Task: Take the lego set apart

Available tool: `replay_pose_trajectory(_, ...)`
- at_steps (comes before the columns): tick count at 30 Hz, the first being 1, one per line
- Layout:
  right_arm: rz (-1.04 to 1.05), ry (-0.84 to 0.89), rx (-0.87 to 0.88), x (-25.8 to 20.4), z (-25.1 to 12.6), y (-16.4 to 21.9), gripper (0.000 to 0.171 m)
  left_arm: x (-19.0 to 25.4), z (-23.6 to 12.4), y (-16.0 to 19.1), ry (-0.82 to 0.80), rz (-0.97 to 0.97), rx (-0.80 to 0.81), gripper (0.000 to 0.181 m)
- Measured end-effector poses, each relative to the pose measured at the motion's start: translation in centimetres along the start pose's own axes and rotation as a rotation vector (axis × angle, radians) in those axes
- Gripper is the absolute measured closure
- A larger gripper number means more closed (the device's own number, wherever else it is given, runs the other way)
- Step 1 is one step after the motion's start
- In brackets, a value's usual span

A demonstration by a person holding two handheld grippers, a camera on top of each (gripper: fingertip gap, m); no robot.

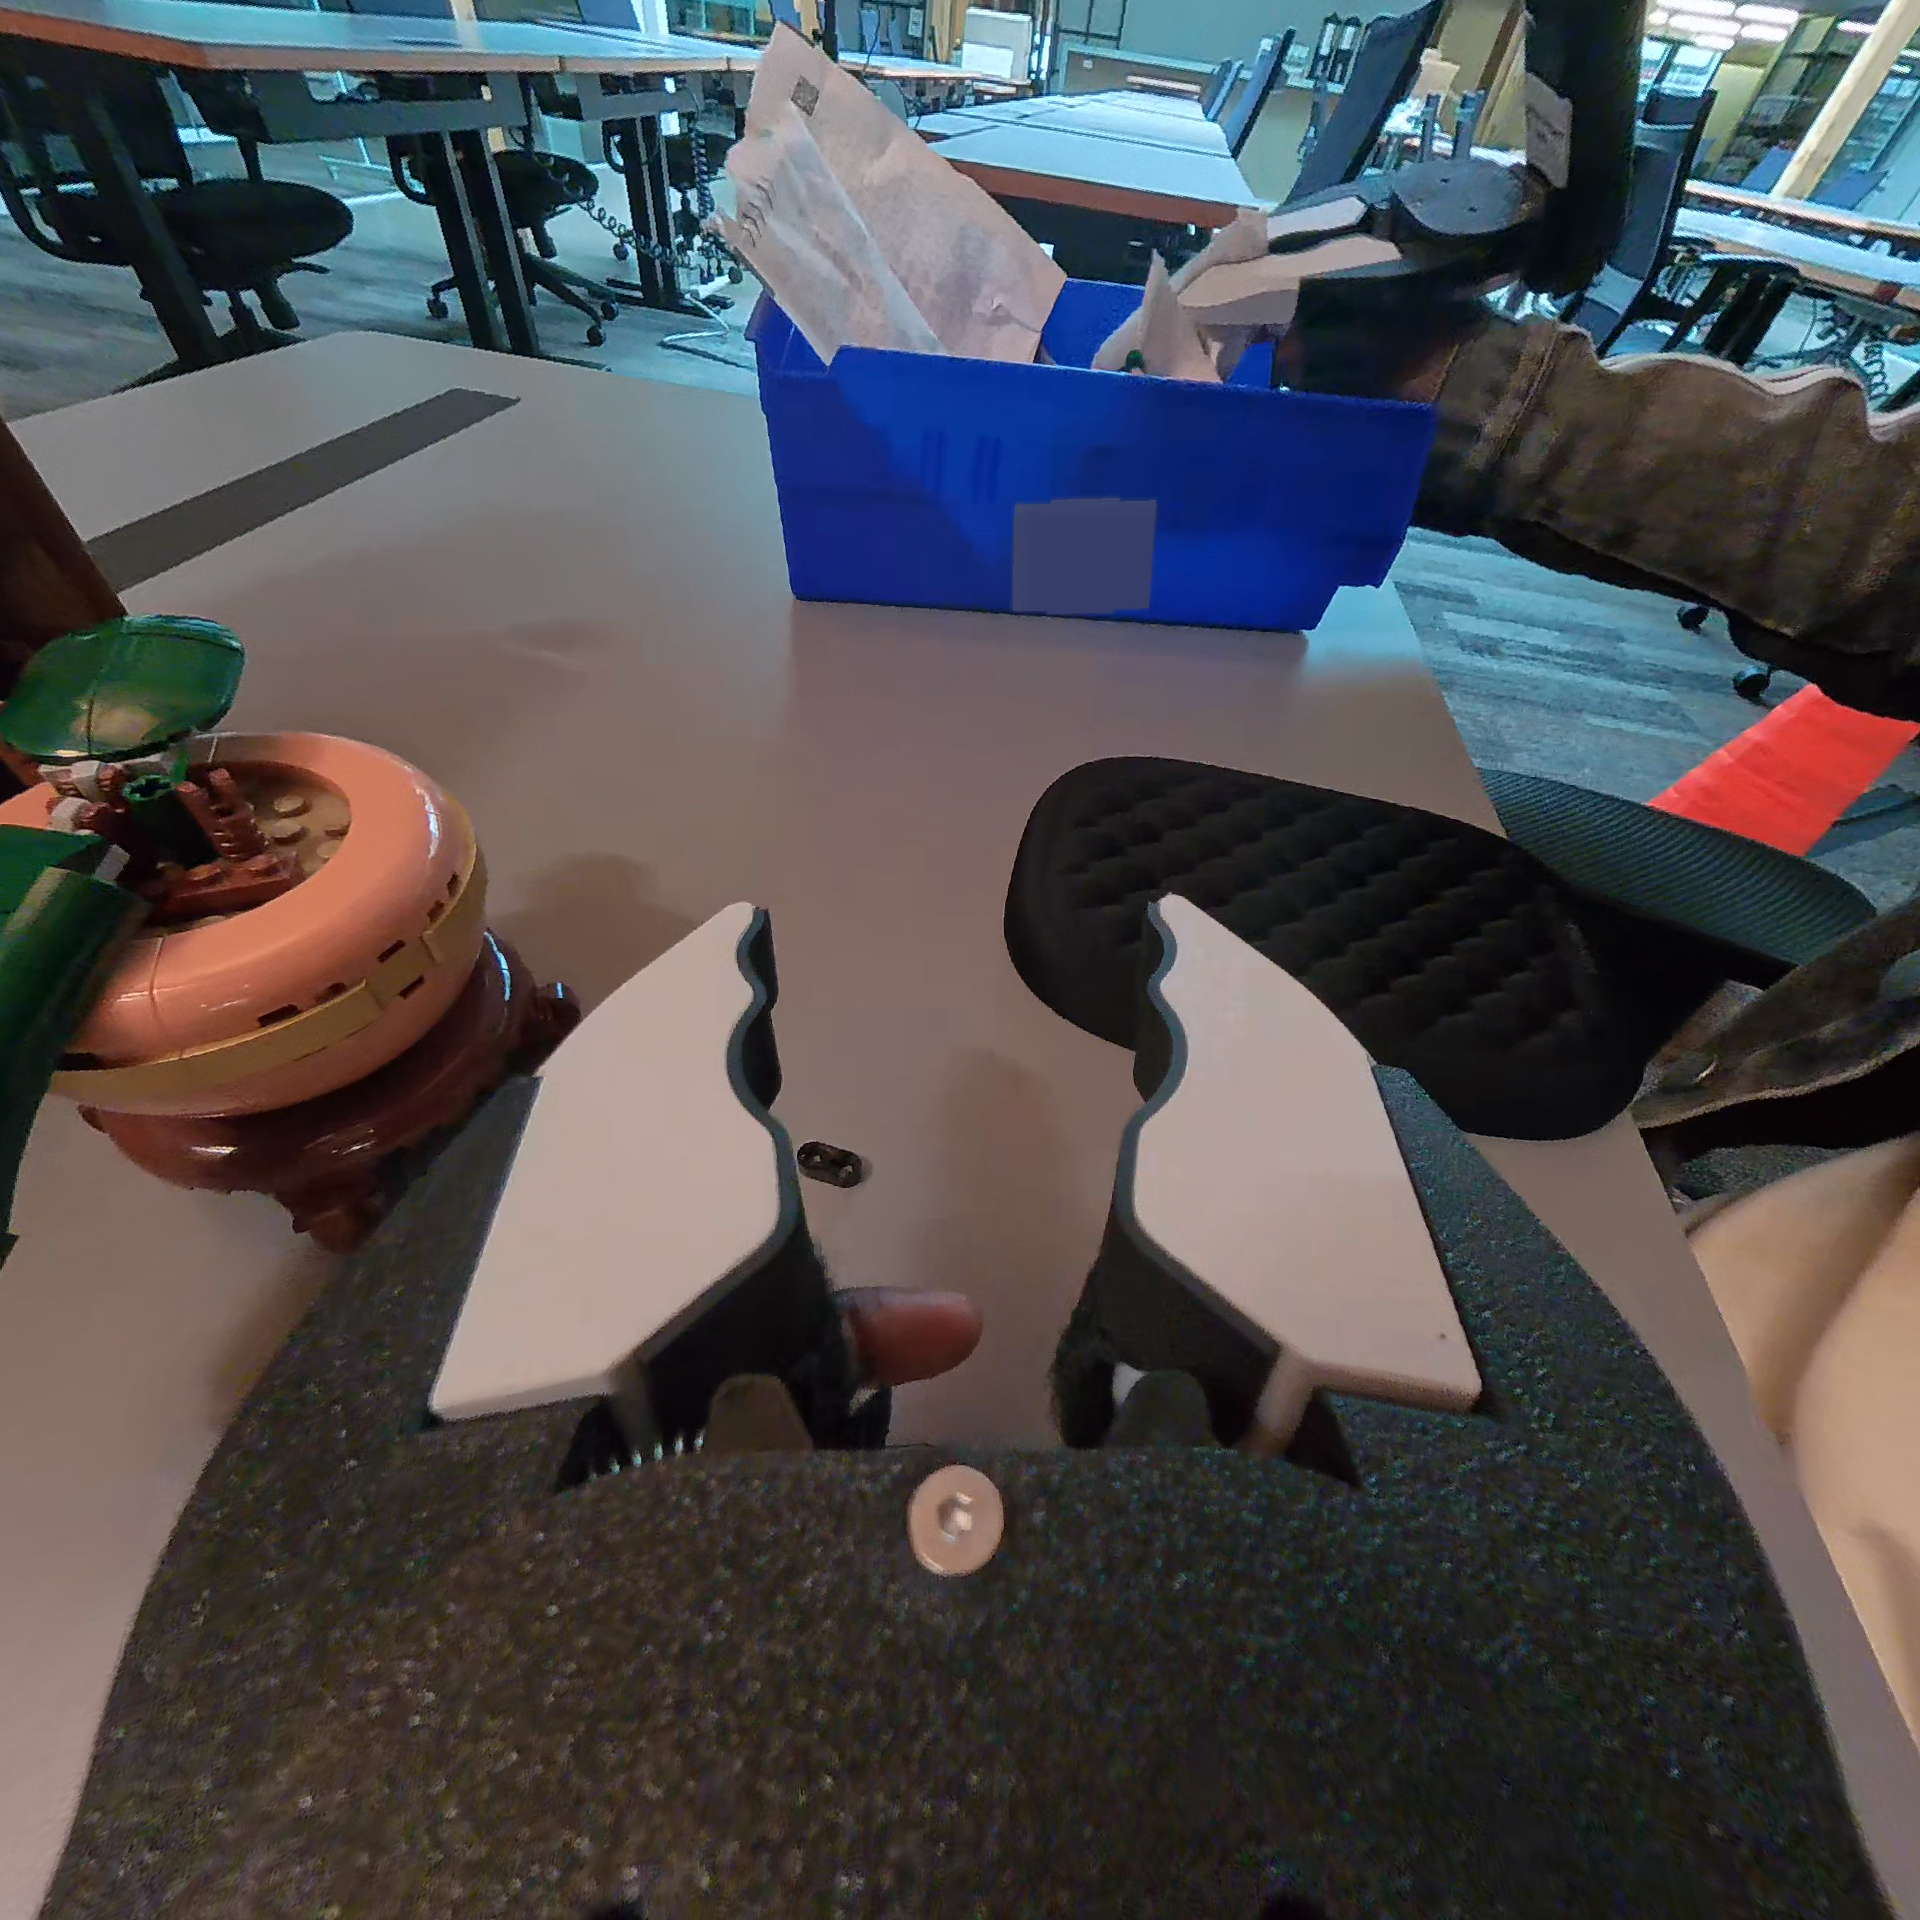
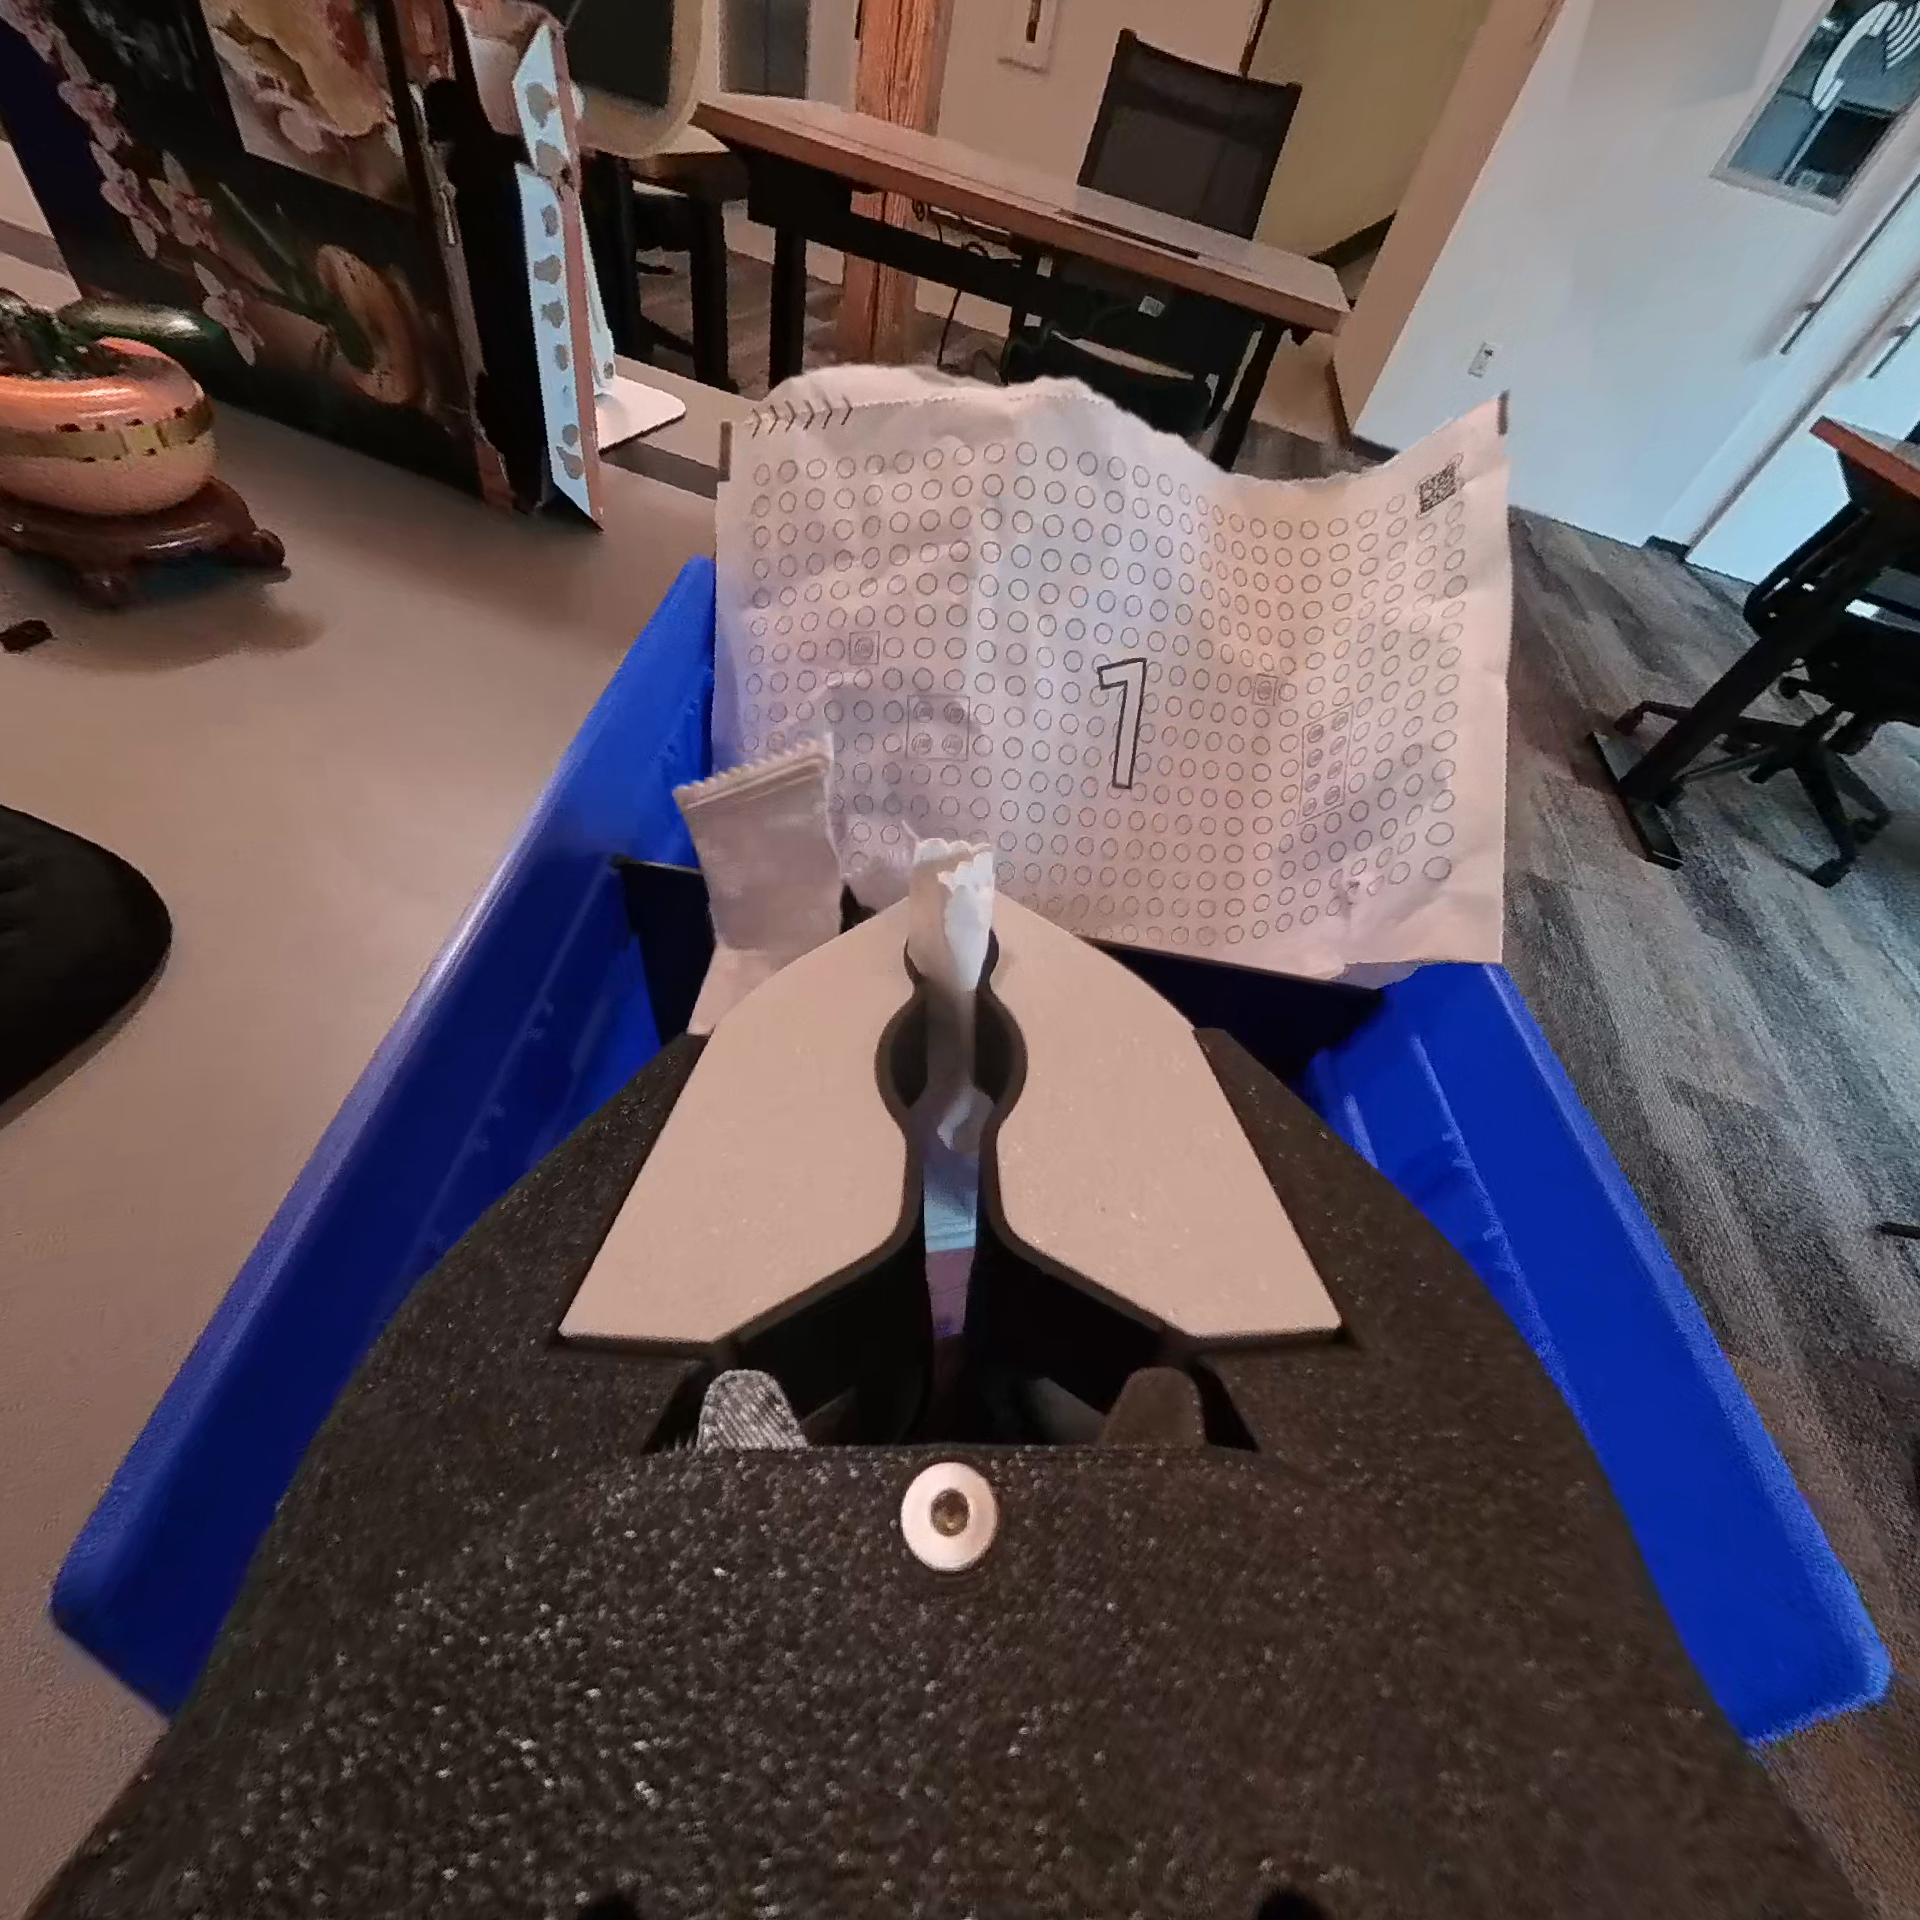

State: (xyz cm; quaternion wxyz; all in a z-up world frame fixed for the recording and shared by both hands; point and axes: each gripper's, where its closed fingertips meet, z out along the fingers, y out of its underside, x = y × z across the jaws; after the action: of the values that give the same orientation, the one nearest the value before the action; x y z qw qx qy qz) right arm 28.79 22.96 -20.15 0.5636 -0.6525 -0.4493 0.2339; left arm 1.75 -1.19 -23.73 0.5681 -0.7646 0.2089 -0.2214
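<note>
Lego set (image 1: 239,966): sitting on the table (image 1: 644,665), at the left of the left wrist view; pink round pot on a dark brown stand, green leaves and brown pieces standing in the top. In the right wrist view it is showing far off at the left edge.
Left gripper (image 1: 951,1023): hovering low over the table, jaws spread wide and holding nothing; the set is lying just beside its left finger.
Small black piece (image 1: 831,1162): lying loose on the table between the left gripper's fingers, apart from the set.
Right gripper (image 2: 951,935): hanging over the blue bin (image 2: 436,1091), jaws clenched on a crumpled white paper scrap (image 2: 951,899) that is sticking up past the fingertips.
Bin: standing on the table, far from the set, near the right edge; a blurred patch is covering part of its front wall.
Paper bags: a large white bag (image 2: 1143,675) is leaning upright in the bin, printed with rows of small circles, a big outlined digit and a square code in the top corner; a smaller white packet (image 2: 769,862) with a crimped edge is standing beside it.
Box (image 2: 270,229): dark printed carton with pink blossoms standing on the table behind the set.
Black pad (image 1: 1340,925): quilted, overlapping the table's right edge.
Sleeve (image 1: 1662,499): a person's mottled brown sleeve is reaching toward the bin.
Fingertip (image 1: 914,1335): showing under the left gripper's base.
Room: desks and office chairs are standing behind.
</note>
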Motion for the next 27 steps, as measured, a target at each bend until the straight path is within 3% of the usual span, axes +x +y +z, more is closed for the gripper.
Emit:
replay_pose_trajectory(11, -0.049, -0.006, -0.067, -1.0, 0.5, 1.8, 0.169, 0.2, 0.1, 0.4, -0.001, 0.029, -0.023, 0.114)
replay_pose_trajectory(27, -0.12, -0.053, -0.36, -1.7, 2.5, 4.9, 0.167, 0.2, 0.1, 0.6, -0.001, 0.049, -0.032, 0.114)
